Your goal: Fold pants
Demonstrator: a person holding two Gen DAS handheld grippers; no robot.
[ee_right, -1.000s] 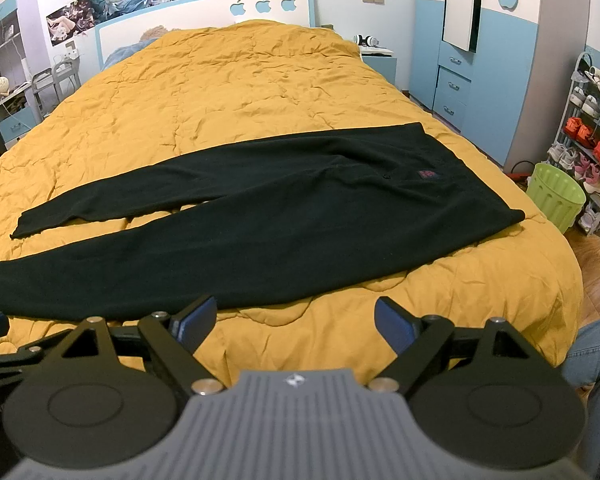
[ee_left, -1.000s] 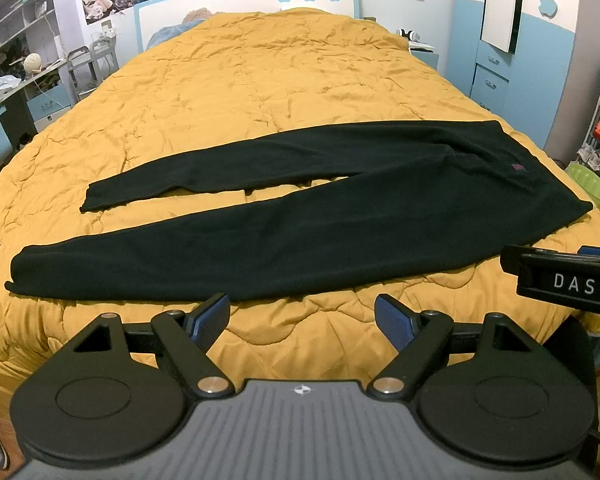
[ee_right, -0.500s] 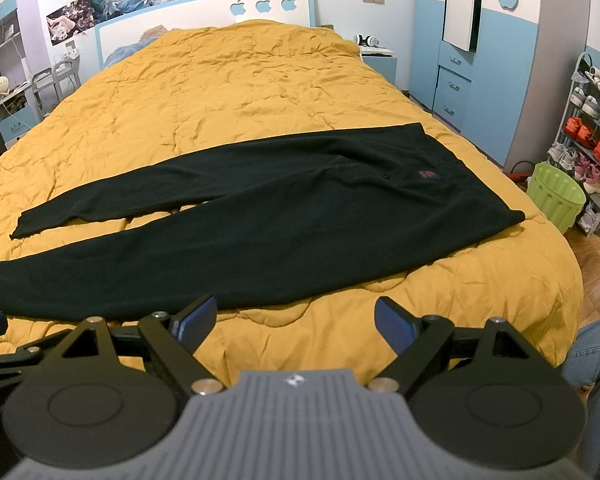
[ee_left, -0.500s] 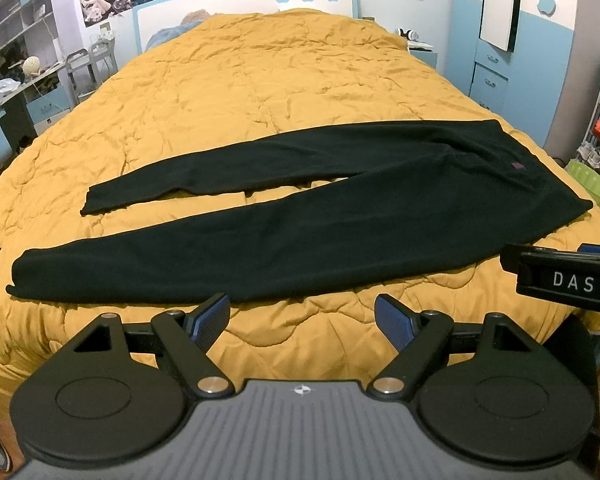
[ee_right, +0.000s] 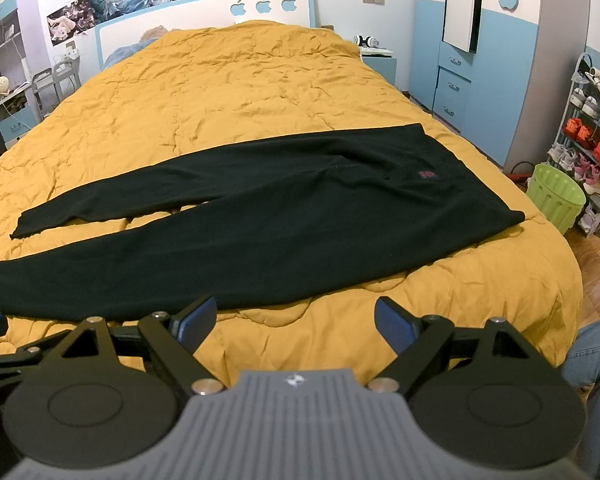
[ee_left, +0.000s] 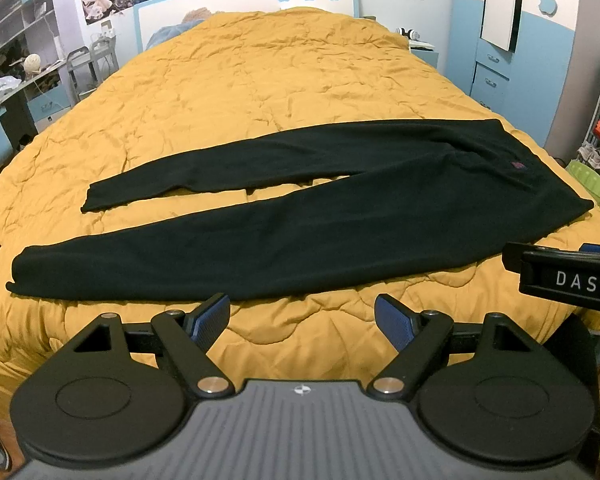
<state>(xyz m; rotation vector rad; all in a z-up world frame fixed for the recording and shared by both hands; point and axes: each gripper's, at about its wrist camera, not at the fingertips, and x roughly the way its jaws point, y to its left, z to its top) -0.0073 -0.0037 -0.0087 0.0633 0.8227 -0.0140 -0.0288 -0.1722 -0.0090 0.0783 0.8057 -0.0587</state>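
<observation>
Pants [ee_left: 300,236] flat on bed [ee_left: 260,92], unfolded, legs splayed. L gripper [ee_left: 302,318] & R gripper [ee_right: 296,320] both released, empty. Next prob: grab far leg, fold onto near one.

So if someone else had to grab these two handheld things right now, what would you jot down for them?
Left gripper: fingers open, holding nothing, hovering at the near edge of the bed.
Right gripper: open and empty too, beside it.
Black pants lie flat across the yellow quilt, waistband to the right, both legs spread apart toward the left, the near leg closest to the grippers.
Done: nothing folded yet.
Left: the whole fold. Probably start by laying one leg over the other, then fold along the length.
</observation>
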